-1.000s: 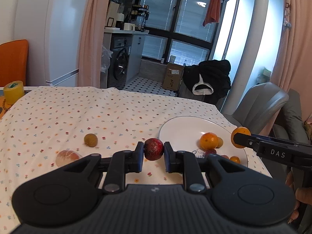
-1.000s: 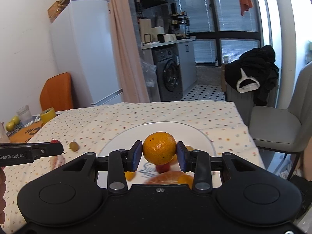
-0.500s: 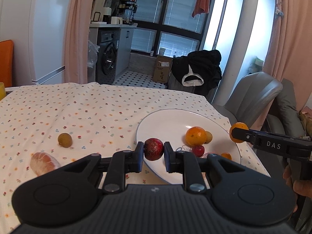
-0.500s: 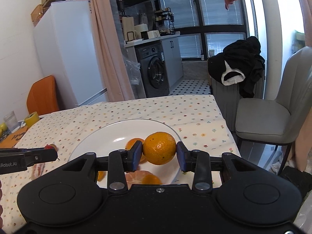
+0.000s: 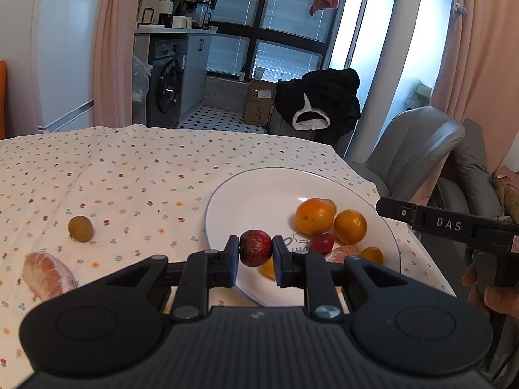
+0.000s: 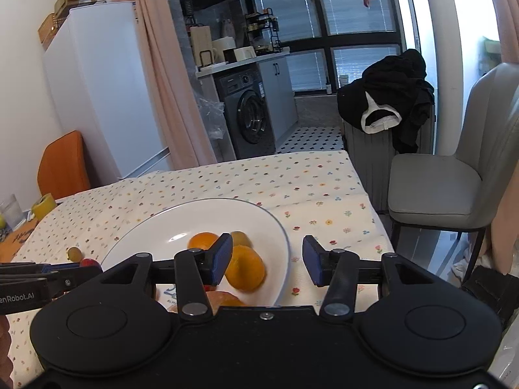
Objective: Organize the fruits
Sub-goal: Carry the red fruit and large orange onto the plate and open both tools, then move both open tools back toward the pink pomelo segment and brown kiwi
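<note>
My left gripper (image 5: 256,253) is shut on a dark red round fruit (image 5: 255,248), held over the near left rim of the white plate (image 5: 253,194). On the plate lie two oranges (image 5: 314,215), a small red fruit (image 5: 321,243), a peeled segment and small orange pieces. My right gripper (image 6: 267,259) is open above the plate's right rim (image 6: 282,227); an orange (image 6: 245,272) lies on the plate just below its left finger. The right gripper also shows from the side in the left wrist view (image 5: 421,218). A brown-green fruit (image 5: 80,228) and a peeled pink segment (image 5: 47,274) rest on the cloth at left.
The table carries a flowered cloth (image 5: 129,168). A grey chair (image 6: 454,188) stands beyond the table's right edge. A yellow tape roll (image 6: 43,206) and a glass (image 6: 9,210) sit at the far left. A hand (image 5: 496,295) holds the right gripper.
My right gripper has opened and the orange it held now lies on the plate. My left gripper has carried the dark red fruit rightward over the plate's rim.
</note>
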A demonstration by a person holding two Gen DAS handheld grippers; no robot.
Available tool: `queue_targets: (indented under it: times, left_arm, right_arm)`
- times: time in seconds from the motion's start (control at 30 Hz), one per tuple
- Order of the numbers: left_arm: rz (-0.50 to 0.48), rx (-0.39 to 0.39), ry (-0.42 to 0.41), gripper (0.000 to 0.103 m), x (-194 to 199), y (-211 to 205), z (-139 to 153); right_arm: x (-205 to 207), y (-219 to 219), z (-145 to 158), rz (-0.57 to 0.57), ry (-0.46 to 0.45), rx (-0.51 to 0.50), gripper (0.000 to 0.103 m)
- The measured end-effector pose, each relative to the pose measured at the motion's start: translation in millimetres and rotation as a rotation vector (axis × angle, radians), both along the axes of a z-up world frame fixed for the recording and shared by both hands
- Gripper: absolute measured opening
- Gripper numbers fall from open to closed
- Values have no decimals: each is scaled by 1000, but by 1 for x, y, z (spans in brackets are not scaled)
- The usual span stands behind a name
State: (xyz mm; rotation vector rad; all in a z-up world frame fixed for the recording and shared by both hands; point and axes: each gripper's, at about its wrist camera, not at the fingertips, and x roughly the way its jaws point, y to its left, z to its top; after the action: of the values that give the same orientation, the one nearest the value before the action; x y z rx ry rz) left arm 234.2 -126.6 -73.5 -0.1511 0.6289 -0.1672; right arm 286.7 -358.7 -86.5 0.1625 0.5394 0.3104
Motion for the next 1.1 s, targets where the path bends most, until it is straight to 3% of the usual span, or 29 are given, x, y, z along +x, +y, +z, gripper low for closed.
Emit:
queue_targets:
  times: [0.53, 0.8, 1.1]
  left_arm:
    - [85, -10, -7, 27, -18, 34, 15]
    - [151, -3, -14, 46, -34, 59, 20]
    - [226, 4, -15, 57, -57, 94, 25]
  right_arm:
    - [-8, 20, 8, 36, -7, 15, 51]
    - [-16, 41, 15, 81, -13, 14, 54]
    - [-28, 73, 20, 145, -21, 22, 62]
